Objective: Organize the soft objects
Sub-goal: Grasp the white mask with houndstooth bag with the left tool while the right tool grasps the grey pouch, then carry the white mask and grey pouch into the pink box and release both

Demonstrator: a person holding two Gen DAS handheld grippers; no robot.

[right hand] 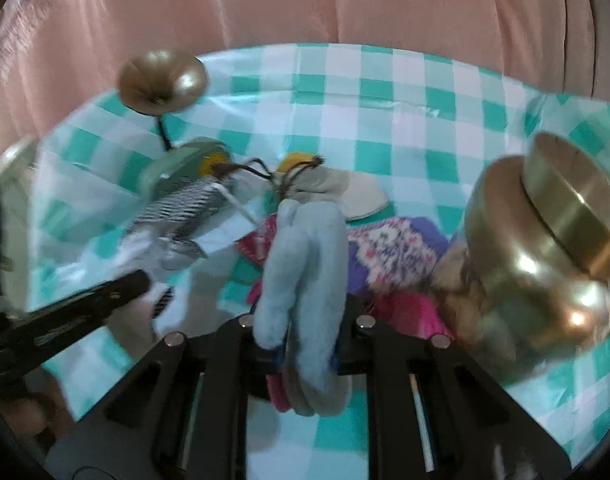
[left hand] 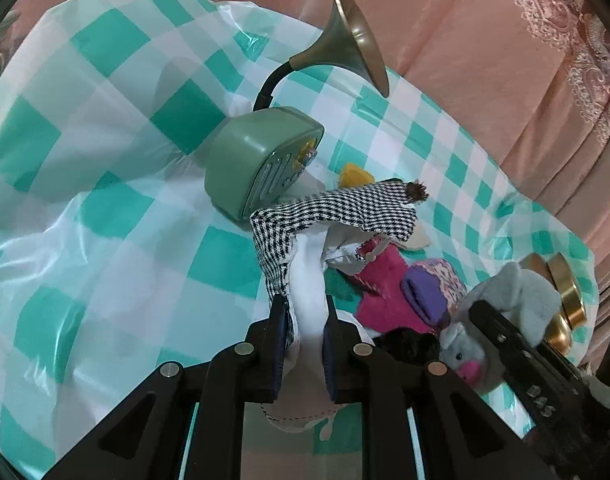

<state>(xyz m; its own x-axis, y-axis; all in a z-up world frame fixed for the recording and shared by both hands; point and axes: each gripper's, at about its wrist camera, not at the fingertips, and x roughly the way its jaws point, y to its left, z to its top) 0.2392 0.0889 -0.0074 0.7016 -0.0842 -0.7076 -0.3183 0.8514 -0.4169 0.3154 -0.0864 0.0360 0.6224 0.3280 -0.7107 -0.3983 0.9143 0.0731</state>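
- A green and white checked plastic cloth covers the counter, glossy and wrinkled.
- A sage-green box rests on the cloth, with a black neck rising from it to a brass horn.
- A shiny brass vessel stands on the cloth near its edge.
- Pink curtain fabric hangs behind, with a lace-patterned border.
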